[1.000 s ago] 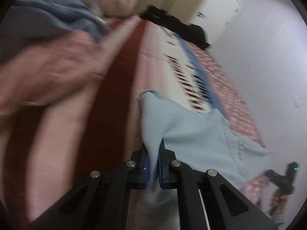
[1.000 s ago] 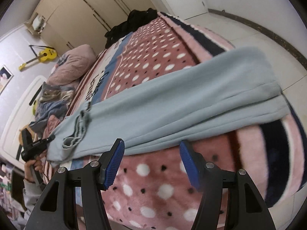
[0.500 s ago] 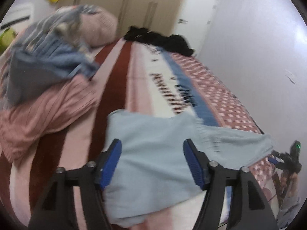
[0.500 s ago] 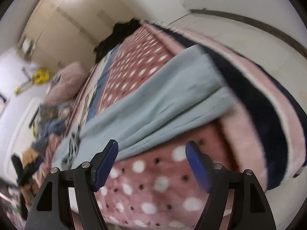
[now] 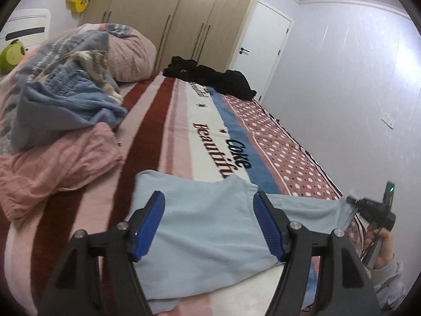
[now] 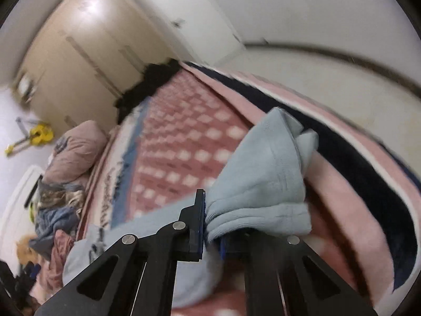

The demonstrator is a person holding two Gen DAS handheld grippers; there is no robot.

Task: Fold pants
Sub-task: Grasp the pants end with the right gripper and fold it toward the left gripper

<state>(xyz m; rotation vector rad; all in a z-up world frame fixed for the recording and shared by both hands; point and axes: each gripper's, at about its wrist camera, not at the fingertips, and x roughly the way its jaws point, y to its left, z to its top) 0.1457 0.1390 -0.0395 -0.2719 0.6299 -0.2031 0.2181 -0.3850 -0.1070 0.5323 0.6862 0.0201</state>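
Light blue pants (image 5: 205, 237) lie across the patterned blanket (image 5: 184, 131). In the left wrist view their waist end is spread flat under my left gripper (image 5: 209, 202), which hovers open above the cloth with nothing pinched. In the right wrist view my right gripper (image 6: 211, 229) is shut on the bunched leg ends of the pants (image 6: 263, 179), lifted off the blanket (image 6: 184, 137) near the bed's edge. The rest of the pants trails back toward the left. At the right of the left wrist view a person's hand (image 5: 381, 247) holds the other gripper by the raised pants edge.
A pile of blue and grey clothes (image 5: 65, 100) and a pink garment (image 5: 52, 168) lie left of the pants. A pink pillow (image 5: 129, 58) and black clothes (image 5: 210, 76) sit at the bed's far end. Wardrobe doors (image 5: 171, 13) stand behind, a wall (image 5: 355, 92) runs along the right.
My left gripper let go of the waist end, opened and rose. My right gripper went from open above the blanket to shut on the leg ends and lifted them.
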